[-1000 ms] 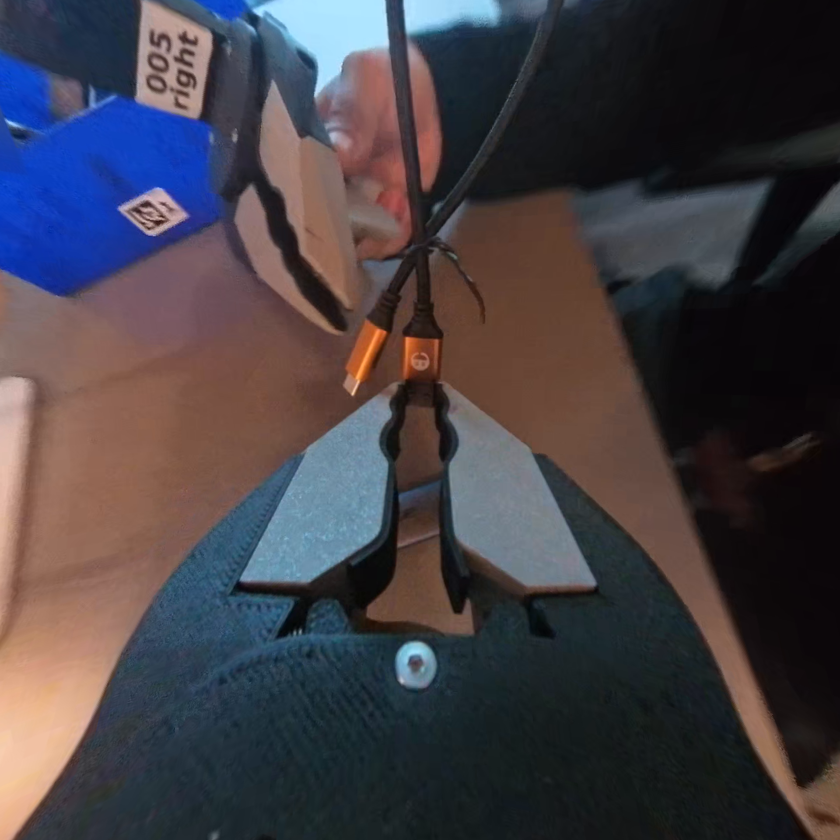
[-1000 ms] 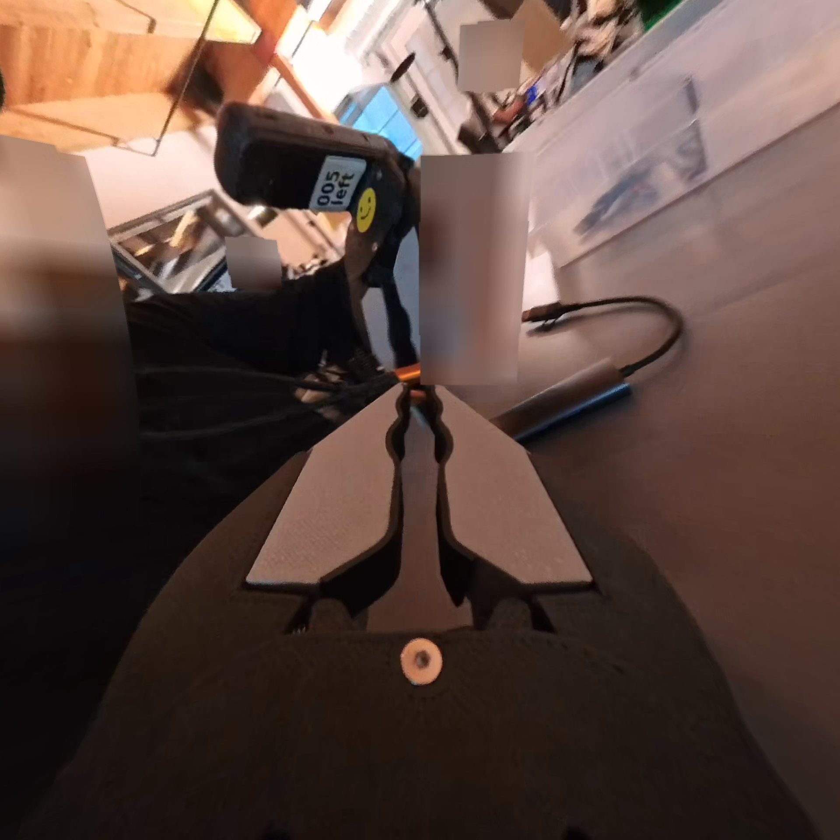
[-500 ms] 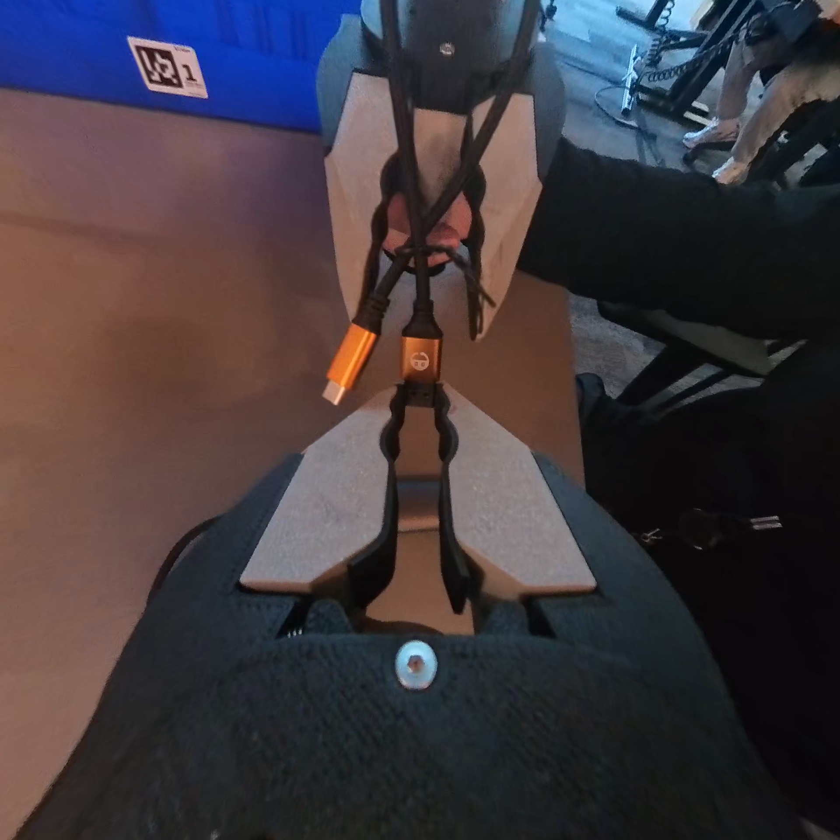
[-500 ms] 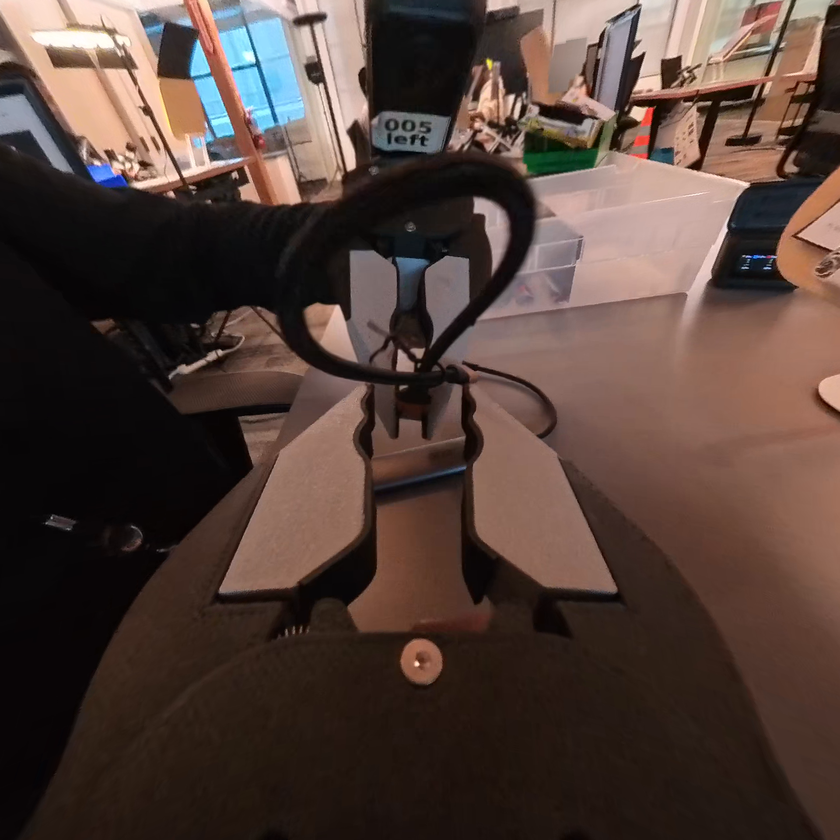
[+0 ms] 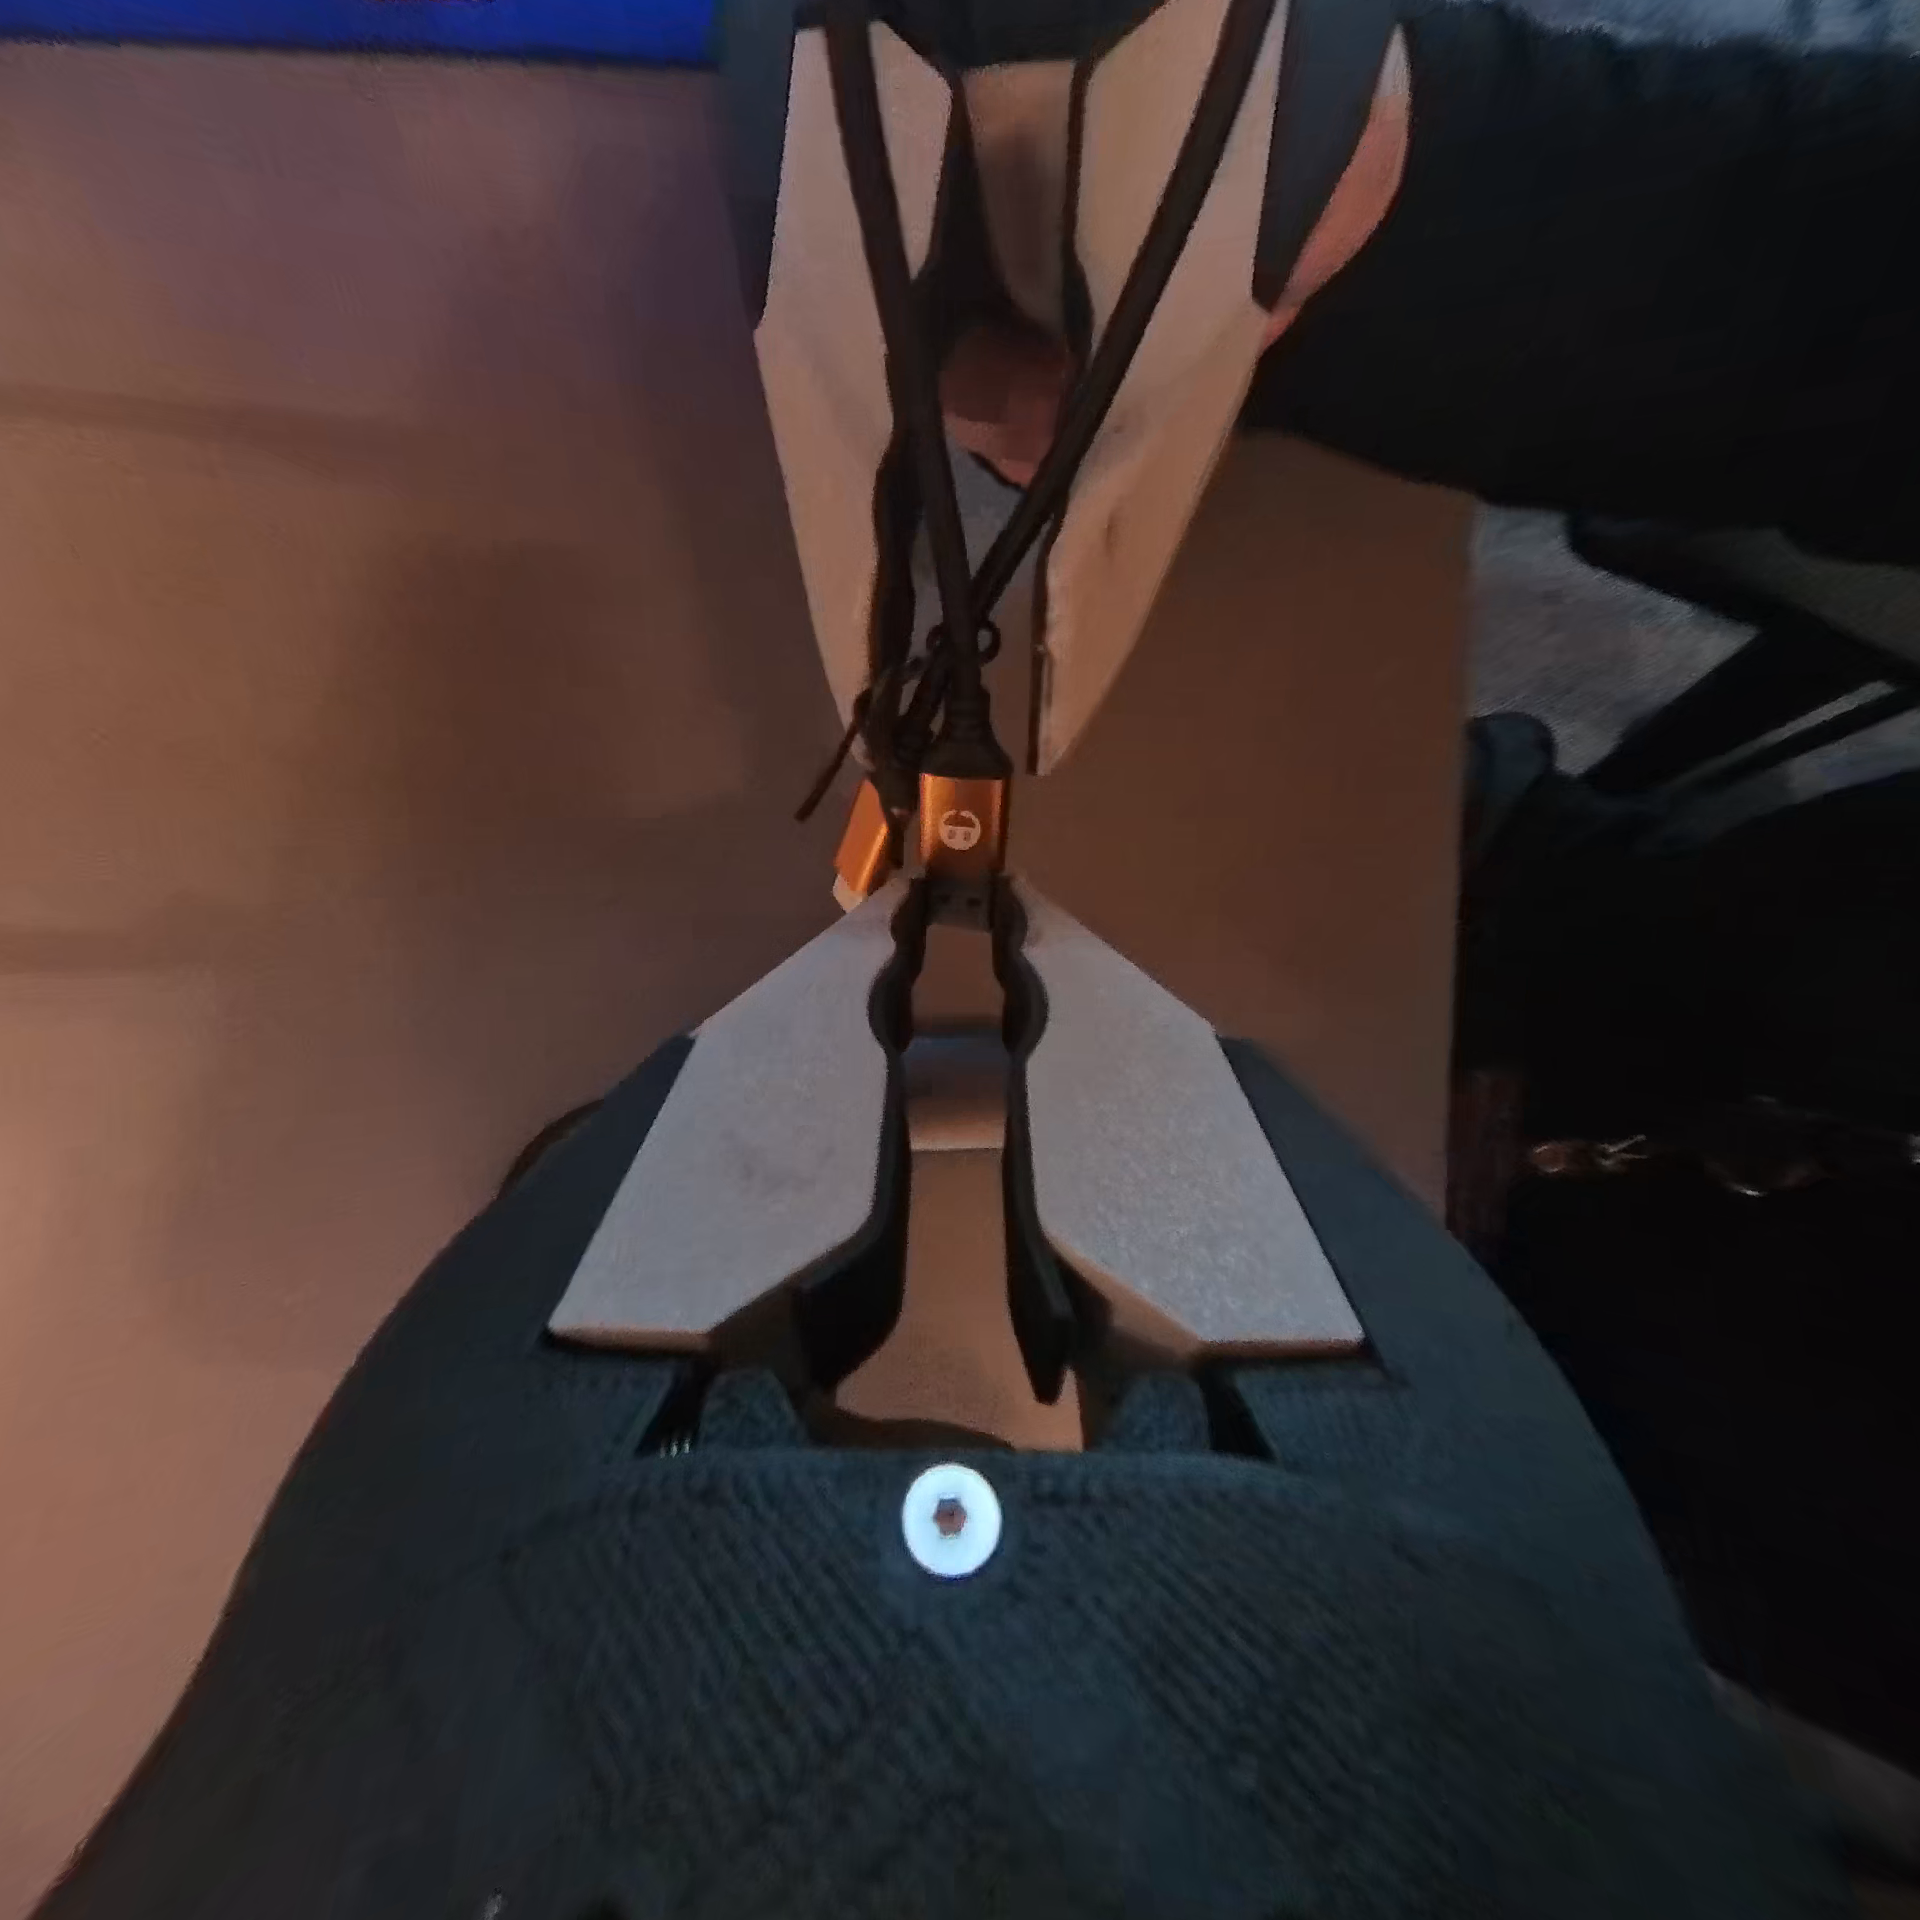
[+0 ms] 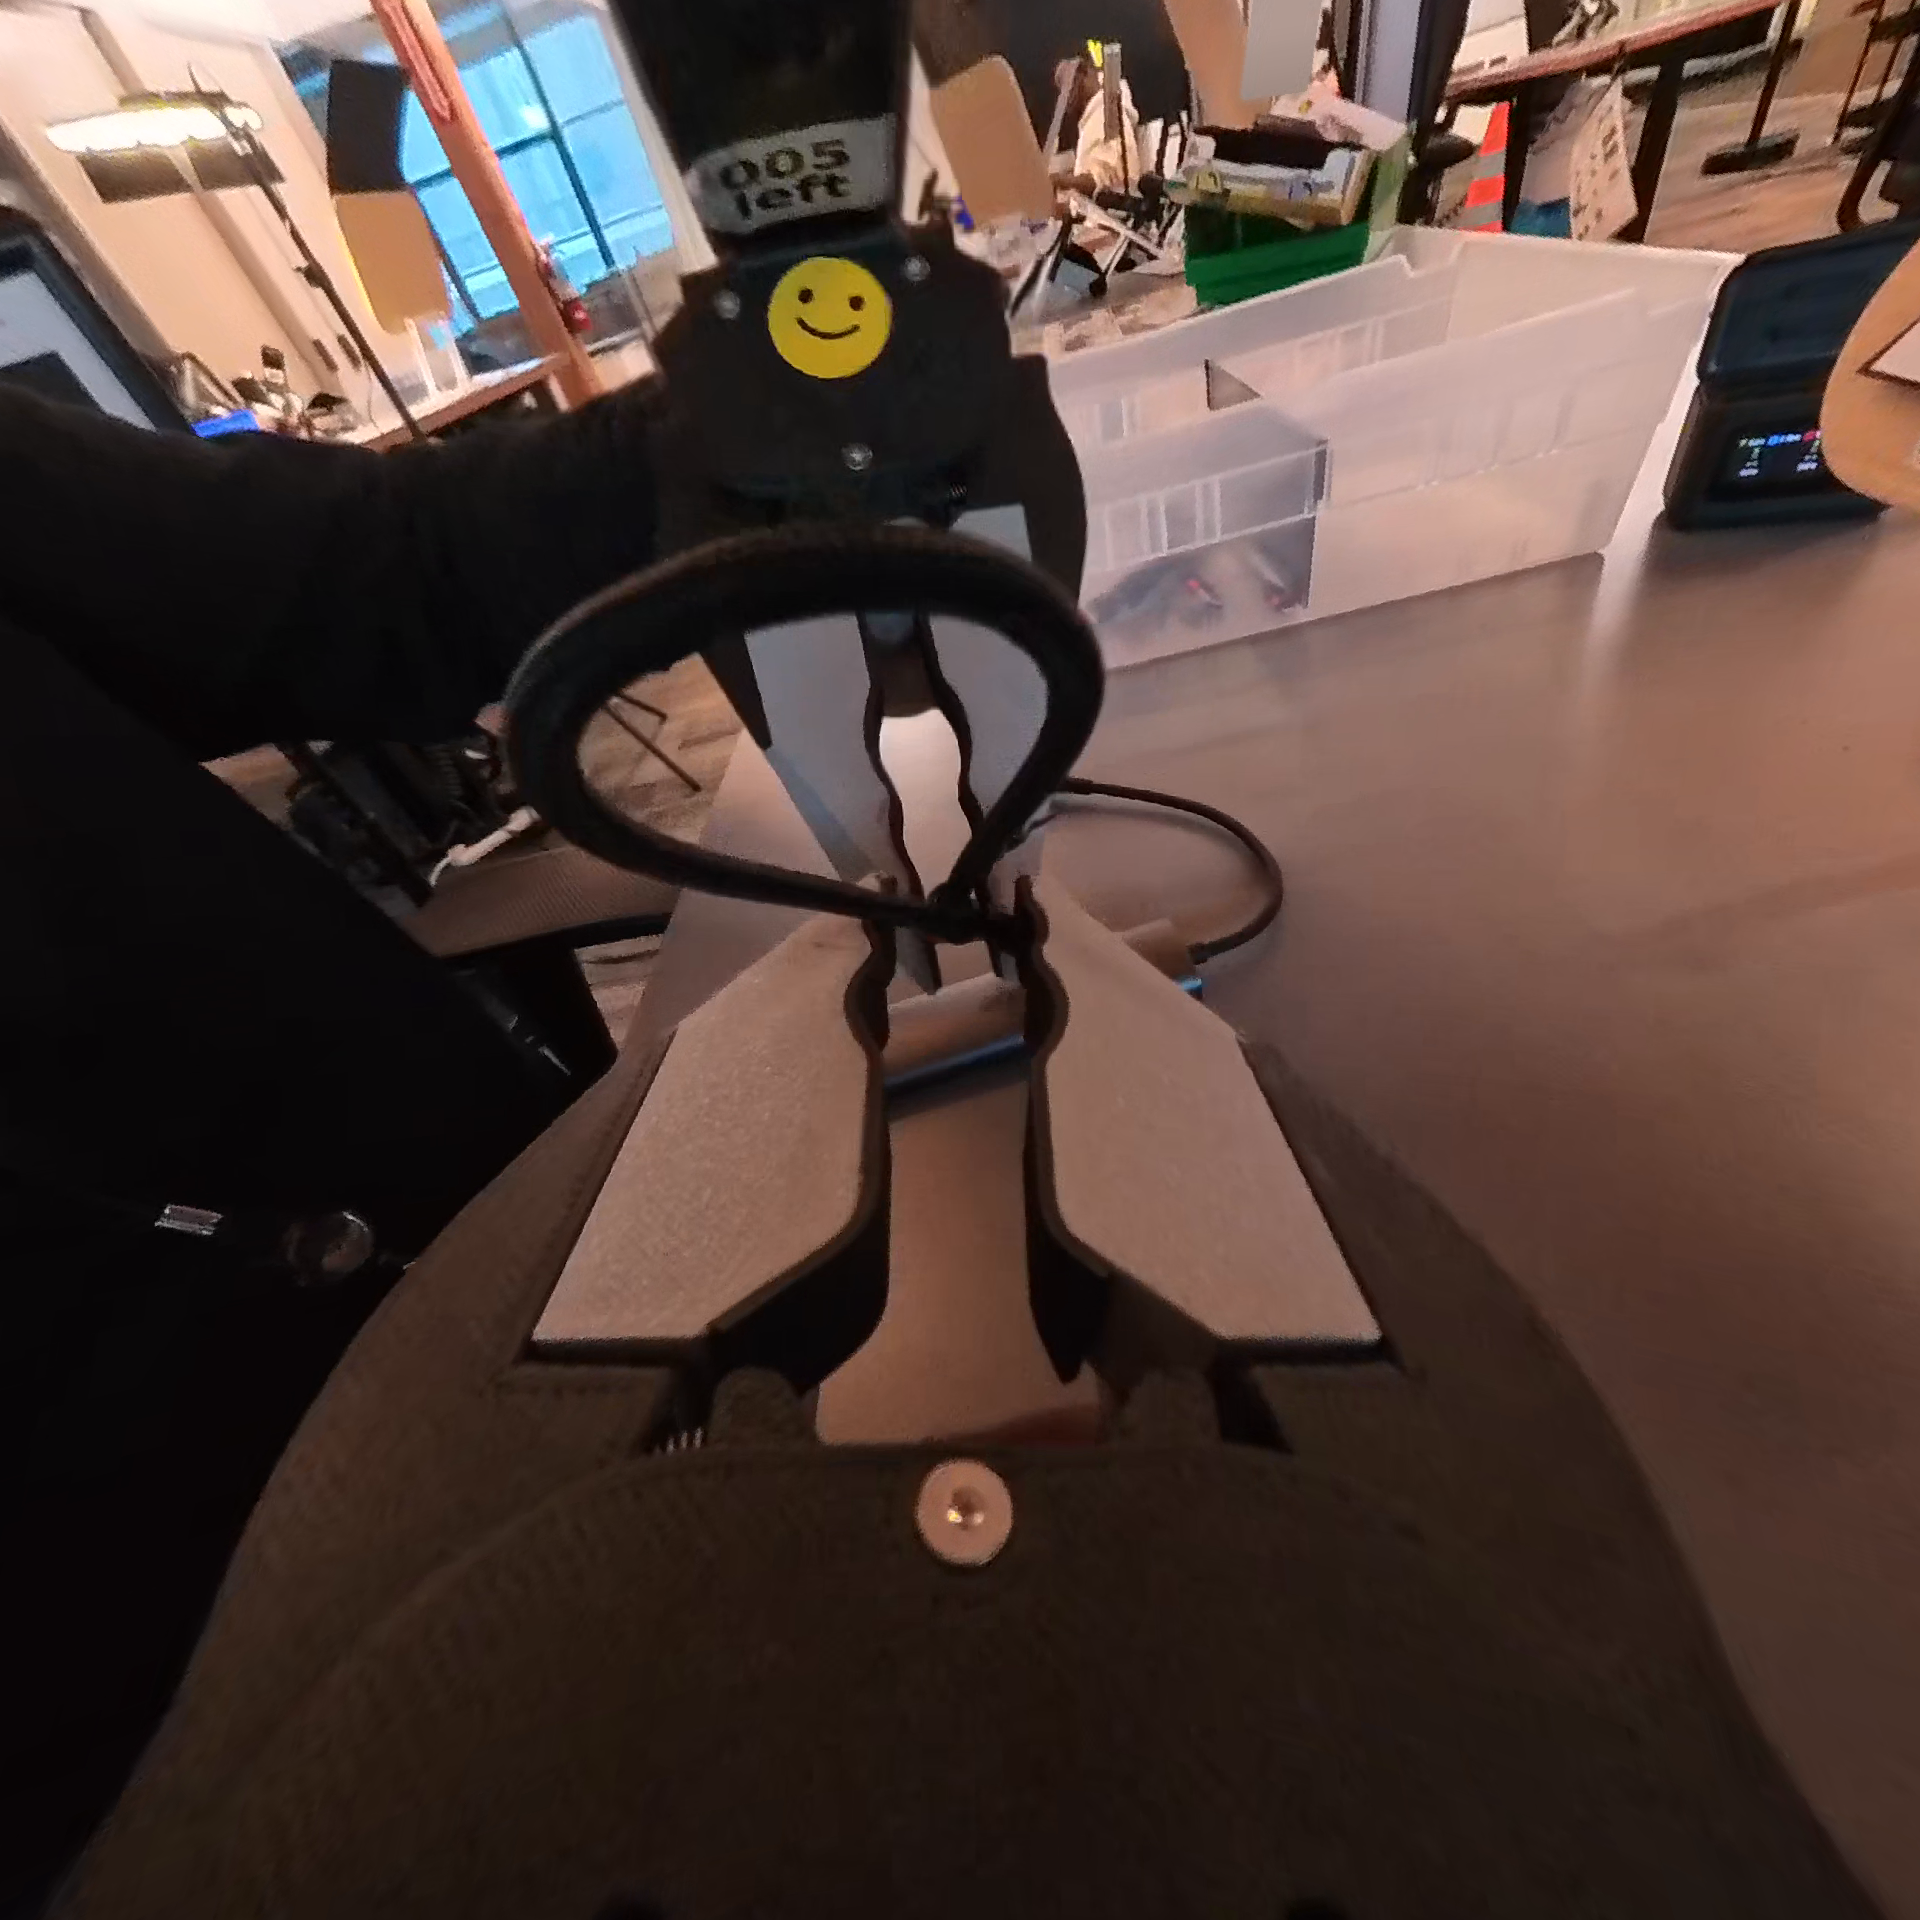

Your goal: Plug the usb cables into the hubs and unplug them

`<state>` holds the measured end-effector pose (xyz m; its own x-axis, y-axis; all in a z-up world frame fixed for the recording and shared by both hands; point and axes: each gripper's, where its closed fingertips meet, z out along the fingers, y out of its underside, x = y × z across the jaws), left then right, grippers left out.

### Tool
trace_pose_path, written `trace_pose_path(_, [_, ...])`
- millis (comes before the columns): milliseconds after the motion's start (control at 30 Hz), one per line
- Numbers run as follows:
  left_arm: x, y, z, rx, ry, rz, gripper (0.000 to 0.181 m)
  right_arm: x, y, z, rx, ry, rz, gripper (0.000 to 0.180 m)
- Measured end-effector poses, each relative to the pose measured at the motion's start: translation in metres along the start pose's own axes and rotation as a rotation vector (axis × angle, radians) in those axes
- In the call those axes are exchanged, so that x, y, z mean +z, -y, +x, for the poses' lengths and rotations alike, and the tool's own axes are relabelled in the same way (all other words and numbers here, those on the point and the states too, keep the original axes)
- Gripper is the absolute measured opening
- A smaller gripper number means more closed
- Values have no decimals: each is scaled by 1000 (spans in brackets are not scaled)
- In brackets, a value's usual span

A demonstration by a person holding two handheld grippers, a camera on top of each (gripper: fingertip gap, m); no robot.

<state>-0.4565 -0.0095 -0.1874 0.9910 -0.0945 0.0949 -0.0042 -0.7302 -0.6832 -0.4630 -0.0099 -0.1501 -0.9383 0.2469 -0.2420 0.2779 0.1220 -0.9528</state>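
My left gripper [image 5: 961,899] is shut on the metal tip of an orange USB plug [image 5: 963,831] and holds it above the table. A second orange plug [image 5: 868,847] hangs just left of it. Their black cable [image 6: 810,556] loops up and is tied together near the plugs. My right gripper [image 6: 951,914] faces the left one tip to tip. Its jaws are open but narrowed around the tied cable. In the left wrist view it [image 5: 956,727] reaches in from the top. The left gripper's fingers [image 6: 805,727] show opposite. A grey and blue hub [image 6: 956,1039] lies on the table below.
The hub's own black lead [image 6: 1247,862] curves to the right on the brown table [image 6: 1558,987]. A clear plastic bin [image 6: 1455,416] and a black device with a small screen [image 6: 1787,416] stand at the back. The table edge and a black sleeve [image 6: 312,571] are at the left. My left and right fingertips are right by each other.
The right gripper swung round to face the left one, opened, moved in over the tied cable and narrowed its jaws. The left gripper kept its hold on the plug.
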Motion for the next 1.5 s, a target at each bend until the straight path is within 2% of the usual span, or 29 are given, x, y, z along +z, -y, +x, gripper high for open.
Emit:
trace_pose_path(133, [1, -1, -1, 52, 50, -39, 10, 0, -3, 0, -67, -38, -34, 9])
trace_pose_path(700, [-16, 9, -21, 122, 211, -39, 11, -12, 9, 19, 23, -108, 44, 7])
trace_pose_path(800, [-27, -7, -19, 157, 233, -63, 29, -16, 11, 22, 30, -123, 54, 6])
trace_pose_path(933, [-35, -35, -3, 380, 241, -107, 46, -19, 14, 23, 44, -118, 73, 6])
trace_pose_path(1000, [-30, -55, 13, 536, 160, -179, 54, -20, 15, 24, 55, -115, 77, 6])
trace_pose_path(1100, [-23, -64, 22, 695, 62, -242, 54, -26, 19, 24, 49, -118, 97, 6])
trace_pose_path(1267, [-12, -54, 9, 774, 65, -321, 60, -46, 30, 31, 53, -156, 170, 6])
trace_pose_path(1500, [5, -52, 35, 910, 226, -186, 62, -51, 35, 28, 66, -131, 197, 7])
